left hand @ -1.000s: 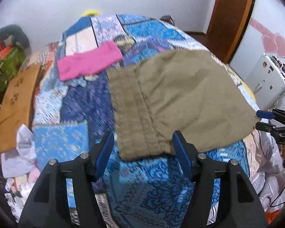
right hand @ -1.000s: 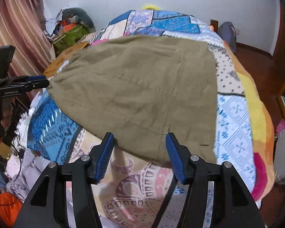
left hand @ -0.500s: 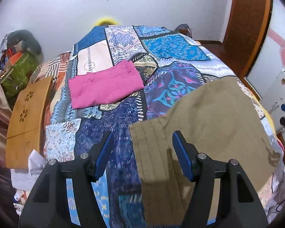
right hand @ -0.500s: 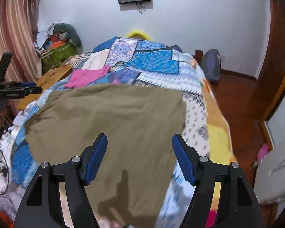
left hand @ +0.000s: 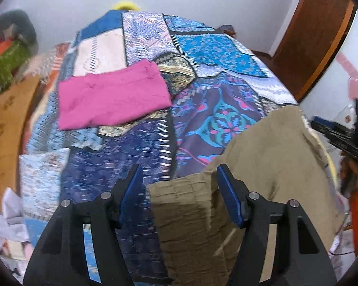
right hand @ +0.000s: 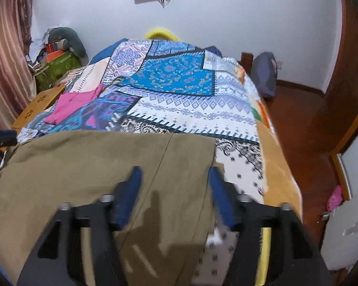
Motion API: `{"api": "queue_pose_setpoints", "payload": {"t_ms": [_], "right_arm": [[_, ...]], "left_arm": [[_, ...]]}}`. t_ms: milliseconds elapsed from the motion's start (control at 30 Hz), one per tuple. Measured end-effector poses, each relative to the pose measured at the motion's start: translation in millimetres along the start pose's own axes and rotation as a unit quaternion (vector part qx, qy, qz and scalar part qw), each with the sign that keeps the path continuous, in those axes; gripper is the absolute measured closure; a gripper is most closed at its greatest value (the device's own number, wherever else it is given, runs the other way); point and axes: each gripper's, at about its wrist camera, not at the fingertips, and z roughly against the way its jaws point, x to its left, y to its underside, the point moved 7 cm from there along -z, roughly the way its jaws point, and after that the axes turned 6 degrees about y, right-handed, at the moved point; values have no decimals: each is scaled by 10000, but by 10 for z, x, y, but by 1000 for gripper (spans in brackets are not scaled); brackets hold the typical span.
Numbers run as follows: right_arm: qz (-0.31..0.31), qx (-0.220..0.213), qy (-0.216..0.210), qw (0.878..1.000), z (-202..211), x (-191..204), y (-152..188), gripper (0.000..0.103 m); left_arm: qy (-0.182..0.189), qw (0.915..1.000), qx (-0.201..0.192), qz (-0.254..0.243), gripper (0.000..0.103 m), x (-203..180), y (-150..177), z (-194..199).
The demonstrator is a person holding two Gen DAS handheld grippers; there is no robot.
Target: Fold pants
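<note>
The olive-brown pants (left hand: 262, 157) lie flat on the near end of the patchwork bedspread (left hand: 140, 143); their ribbed waistband (left hand: 188, 212) is at my left gripper. My left gripper (left hand: 179, 176) is open, its blue fingers either side of the waistband's near corner, holding nothing. In the right wrist view the pants (right hand: 90, 157) spread across the near left, with a centre seam. My right gripper (right hand: 174, 178) is open above the pants' right edge, empty. The right gripper also shows in the left wrist view (left hand: 341, 133) at the far right.
A folded pink garment (left hand: 112, 95) lies on the far left of the bed, also in the right wrist view (right hand: 71, 102). A wooden board (left hand: 4, 124) leans at the bed's left. A door (left hand: 315, 31) and wooden floor (right hand: 298, 119) are to the right.
Both grippers have pulled back toward the near edge of the bed and tilted up, so the pants sit lower in both views. Both stay open.
</note>
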Motion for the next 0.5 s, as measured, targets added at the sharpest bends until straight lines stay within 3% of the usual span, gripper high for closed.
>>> {"api": "queue_pose_setpoints", "payload": {"t_ms": [67,200,267,333,367,500], "right_arm": [[40,82,-69,9999,-136,27,-43,75],[291,281,-15,9992,-368,127,-42,75],[339,410,41,9986,-492,116,-11,75],[323,421,110,9985,-548,68,3,71],[312,433,185,9984,-557,44,9,64],[165,509,104,9985,-568,-1,33,62]], "left_arm": [[1,10000,8,-61,39,-10,2,-38],[-459,9980,7,-442,39,14,31,-133],[-551,9976,81,-402,39,81,34,-208],[-597,9975,116,-367,38,130,33,-267],[-643,9972,125,-347,38,155,36,-298],[-788,9966,120,-223,34,214,67,-387]]}}
